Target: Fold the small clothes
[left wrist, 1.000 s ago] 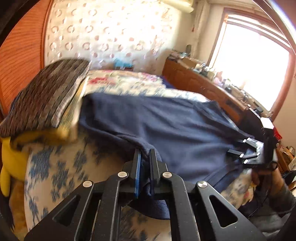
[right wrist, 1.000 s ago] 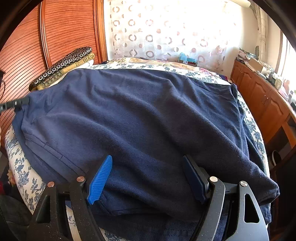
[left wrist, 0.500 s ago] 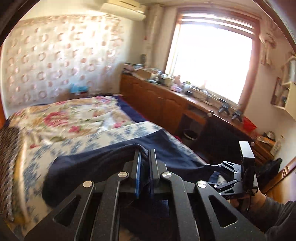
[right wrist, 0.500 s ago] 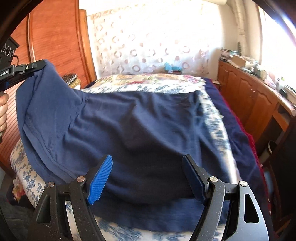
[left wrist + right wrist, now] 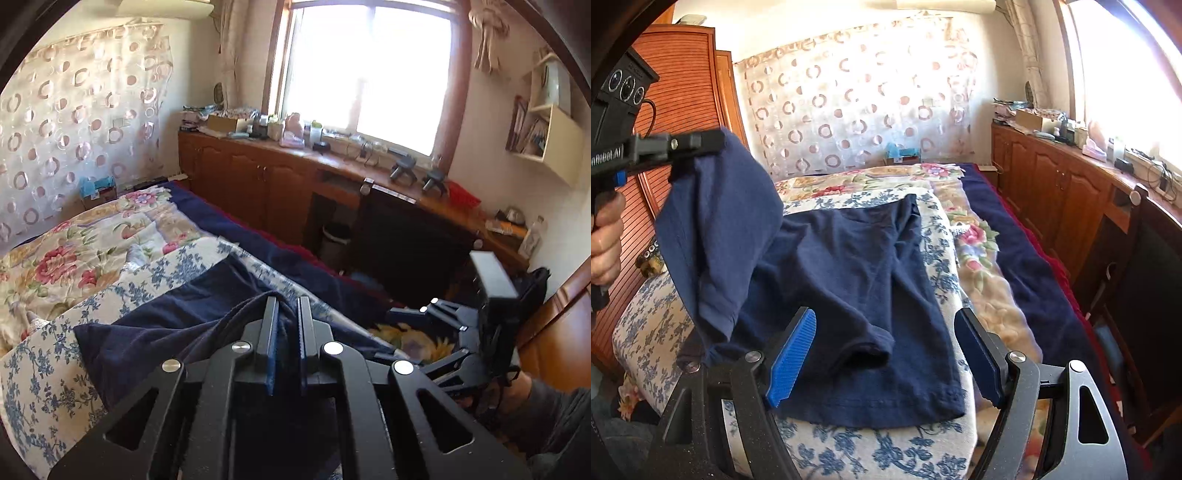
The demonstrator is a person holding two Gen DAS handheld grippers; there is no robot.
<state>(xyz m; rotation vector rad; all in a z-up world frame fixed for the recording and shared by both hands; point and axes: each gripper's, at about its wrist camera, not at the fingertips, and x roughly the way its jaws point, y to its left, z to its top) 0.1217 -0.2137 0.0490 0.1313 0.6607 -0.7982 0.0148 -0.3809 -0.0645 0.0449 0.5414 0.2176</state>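
Overhead, left hand-held gripper (image 5: 286, 325) pinching one navy shirt (image 5: 857, 273), right hand-held gripper (image 5: 886, 354) spread wide

Bed (image 5: 871, 454), navy shirt (image 5: 857, 280) partly on it, maybe quilt (image 5: 979, 295)

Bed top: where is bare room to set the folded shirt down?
Free: floral quilt right of the navy shirt, and the quilt beyond its far edge. Crowded: blue-print cover under the shirt; left gripper lifts one side.

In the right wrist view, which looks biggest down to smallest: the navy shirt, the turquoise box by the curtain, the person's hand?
1. navy shirt, by far the largest.
2. hand, partly cut off at the edge and near the camera, so unsure.
3. turquoise box, far away, looks smallest.
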